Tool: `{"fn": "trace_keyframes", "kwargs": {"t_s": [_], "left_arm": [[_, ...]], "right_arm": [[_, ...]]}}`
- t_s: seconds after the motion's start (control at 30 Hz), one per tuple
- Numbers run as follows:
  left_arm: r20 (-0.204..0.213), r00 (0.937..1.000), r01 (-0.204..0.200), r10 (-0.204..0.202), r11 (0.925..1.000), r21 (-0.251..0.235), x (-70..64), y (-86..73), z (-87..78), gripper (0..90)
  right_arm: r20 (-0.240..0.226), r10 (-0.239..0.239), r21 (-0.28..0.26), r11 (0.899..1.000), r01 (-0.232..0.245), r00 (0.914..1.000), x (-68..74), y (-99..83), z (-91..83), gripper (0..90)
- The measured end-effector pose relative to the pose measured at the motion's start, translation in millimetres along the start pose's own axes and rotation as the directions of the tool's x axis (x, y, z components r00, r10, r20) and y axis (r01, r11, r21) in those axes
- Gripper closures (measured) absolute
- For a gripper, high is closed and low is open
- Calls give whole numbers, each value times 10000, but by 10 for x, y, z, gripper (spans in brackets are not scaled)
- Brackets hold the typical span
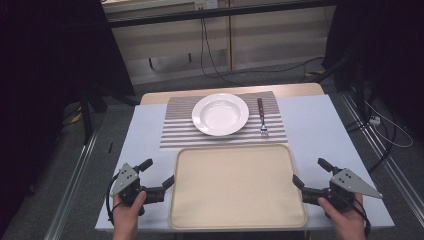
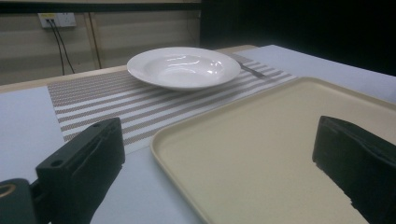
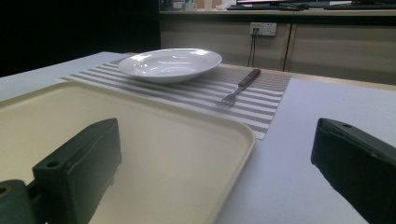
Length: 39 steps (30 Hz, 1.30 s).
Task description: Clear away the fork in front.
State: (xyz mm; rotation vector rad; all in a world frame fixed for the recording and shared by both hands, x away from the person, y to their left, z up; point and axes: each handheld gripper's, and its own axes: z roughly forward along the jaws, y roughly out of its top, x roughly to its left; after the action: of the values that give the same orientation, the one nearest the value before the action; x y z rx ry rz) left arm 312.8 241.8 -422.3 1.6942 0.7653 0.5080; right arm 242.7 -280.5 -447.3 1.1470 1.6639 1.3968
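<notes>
Nothing is held yet. The left hand-held gripper [image 1: 159, 176] sits at the near left corner of the beige tray [image 1: 238, 220], its jaws spread, one over the tray's left rim and one out over the counter [image 1: 320, 125]. The right hand-held gripper [image 1: 311, 173] mirrors it at the tray's right edge, jaws spread as well, empty. The tray lies bare at the near middle of the counter, just in front of the striped placemat [image 1: 175, 130].

I'd judge this the approach: each side looks lined up to take a rim, so the next move calls for closing both on the edges together and lifting level.

The high view lays out the white plate [image 1: 220, 114] centred on the placemat with the fork [image 1: 261, 117] just to its right. The right gripper view shows the fork's [image 3: 238, 88] tines pointing near; the left gripper view shows how the tray's lip [image 2: 173, 154] rises off the counter.
</notes>
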Motion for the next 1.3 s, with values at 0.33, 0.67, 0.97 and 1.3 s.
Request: {"fn": "trace_keyframes", "kwargs": {"t_s": [0.33,0.67,0.97,1.3], "left_arm": [[-3,10000,-24,24,10000,20,-3,0,-14,25],[30,10000,-38,38,9999,101,-5,-17,-29,25],[64,9999,-87,86,9999,117,-15,-18,-33,25],[136,9999,-88,86,9999,144,-11,-23,-28,25]], "right_arm": [[33,-101,146,9998,101,9999,-15,24,45,14],[175,-358,183,9992,355,9992,-53,161,186,14],[211,-422,397,9984,414,9989,-95,246,430,16],[277,-616,747,9954,594,9977,-153,350,714,17]]}}
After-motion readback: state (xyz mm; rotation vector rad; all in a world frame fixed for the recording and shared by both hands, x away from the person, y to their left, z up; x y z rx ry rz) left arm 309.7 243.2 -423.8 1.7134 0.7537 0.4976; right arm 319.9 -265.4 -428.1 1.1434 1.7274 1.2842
